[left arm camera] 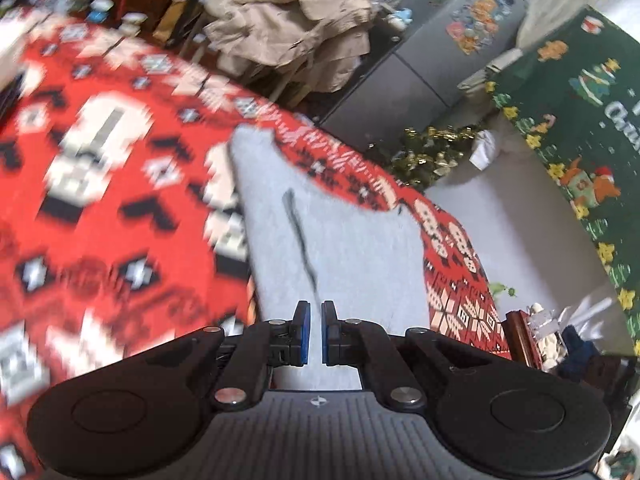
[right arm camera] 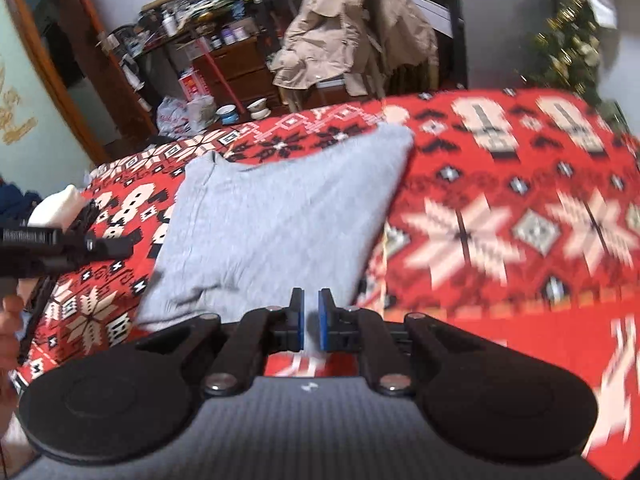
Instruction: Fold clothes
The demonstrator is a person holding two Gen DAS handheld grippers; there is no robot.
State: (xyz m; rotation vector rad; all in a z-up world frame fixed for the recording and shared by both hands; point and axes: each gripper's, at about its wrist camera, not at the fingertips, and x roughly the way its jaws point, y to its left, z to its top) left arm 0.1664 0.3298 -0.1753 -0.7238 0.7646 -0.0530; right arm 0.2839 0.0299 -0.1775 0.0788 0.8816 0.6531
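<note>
On the red cloth (right arm camera: 500, 184) with its white and black shapes lies a grey garment (right arm camera: 272, 216); it is spread mostly flat, with some soft folds near its close edge; the cloth covers the surface and shows all around the garment.

From the right wrist view, the right gripper (right arm camera: 311, 318) hangs over the near edge of the garment; its two blue pads (right arm camera: 325, 320) sit close, with a thin gap between them; nothing is pinched there. At the left edge of this view the left gripper (right arm camera: 92, 236) shows from the side, above the cloth just beside the garment; a hand (right arm camera: 10, 320) holds it from below; something white (right arm camera: 60, 208) sits just behind it.

From the left wrist view, the left gripper (left arm camera: 315, 332) is above the grey garment (left arm camera: 328, 240); its pads (left arm camera: 303, 332) are also close, with a small gap, and hold nothing; a dark line (left arm camera: 300, 232) runs down the garment in front of the gripper; the red cloth (left arm camera: 120, 200) here looks blurred.

Behind the surface a tan coat (right arm camera: 352, 28) hangs over a chair; to the left of it stands a dark wood shelf (right arm camera: 224, 56) full of small things; a small tree (right arm camera: 572, 48) with gold trim is on the right. In the left wrist view the coat (left arm camera: 296, 28) shows too, beside a grey fridge (left arm camera: 440, 52) with stickers; a green holiday cloth (left arm camera: 580, 120) hangs at the right.
</note>
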